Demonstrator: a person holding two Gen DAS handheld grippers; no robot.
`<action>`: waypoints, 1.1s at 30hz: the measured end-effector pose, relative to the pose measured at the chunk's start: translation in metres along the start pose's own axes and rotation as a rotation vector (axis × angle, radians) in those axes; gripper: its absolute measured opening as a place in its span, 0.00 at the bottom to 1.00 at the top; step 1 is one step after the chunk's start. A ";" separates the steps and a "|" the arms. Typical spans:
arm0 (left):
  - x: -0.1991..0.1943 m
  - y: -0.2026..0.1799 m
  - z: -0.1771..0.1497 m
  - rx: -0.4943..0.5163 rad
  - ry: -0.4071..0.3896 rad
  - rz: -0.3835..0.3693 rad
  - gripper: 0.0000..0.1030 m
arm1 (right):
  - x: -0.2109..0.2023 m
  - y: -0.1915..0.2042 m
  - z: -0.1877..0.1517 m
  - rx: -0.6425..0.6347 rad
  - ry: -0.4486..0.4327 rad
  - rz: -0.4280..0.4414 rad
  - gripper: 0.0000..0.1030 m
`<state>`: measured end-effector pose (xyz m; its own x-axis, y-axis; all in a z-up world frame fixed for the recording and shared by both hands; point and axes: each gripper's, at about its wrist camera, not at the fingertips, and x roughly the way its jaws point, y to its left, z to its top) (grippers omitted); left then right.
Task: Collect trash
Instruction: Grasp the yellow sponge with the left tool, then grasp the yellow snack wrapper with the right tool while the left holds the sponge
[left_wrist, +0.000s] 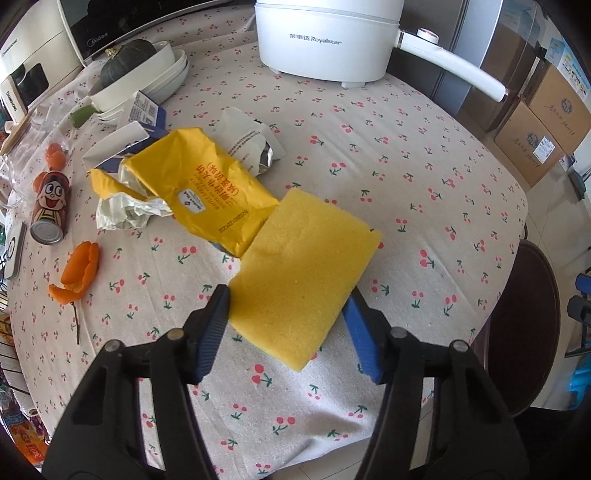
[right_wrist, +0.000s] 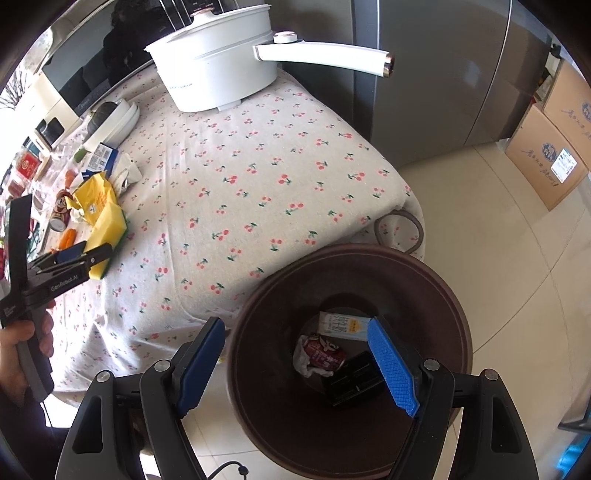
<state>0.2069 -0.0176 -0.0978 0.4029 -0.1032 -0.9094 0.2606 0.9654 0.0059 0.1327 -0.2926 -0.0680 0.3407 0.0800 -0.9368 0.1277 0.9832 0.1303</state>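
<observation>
Cherry-print bench (left_wrist: 424, 192) w/ yellow rectangular sponge (left_wrist: 303, 273) nipped between left gripper (left_wrist: 286, 328) fingers, right gripper (right_wrist: 295, 363) wide, empty over brown bin (right_wrist: 454, 306); corner-only grip, may slip en route.

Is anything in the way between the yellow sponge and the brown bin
Nothing visible. The left tool straddles the sponge at the table's edge; the bin stands open beside that table, and the right tool hovers over it, empty.
</observation>
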 end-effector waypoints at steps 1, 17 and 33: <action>-0.005 0.005 -0.001 -0.016 -0.006 -0.003 0.60 | -0.001 0.003 0.002 0.002 -0.004 0.007 0.79; -0.064 0.127 -0.050 -0.320 -0.043 0.102 0.60 | 0.030 0.147 0.039 -0.127 -0.028 0.083 0.79; -0.078 0.161 -0.067 -0.346 -0.060 0.097 0.60 | 0.124 0.282 0.101 -0.342 0.017 0.123 0.79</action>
<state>0.1585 0.1623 -0.0537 0.4646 -0.0110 -0.8855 -0.0899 0.9942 -0.0595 0.3052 -0.0219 -0.1144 0.3185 0.2006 -0.9265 -0.2330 0.9639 0.1286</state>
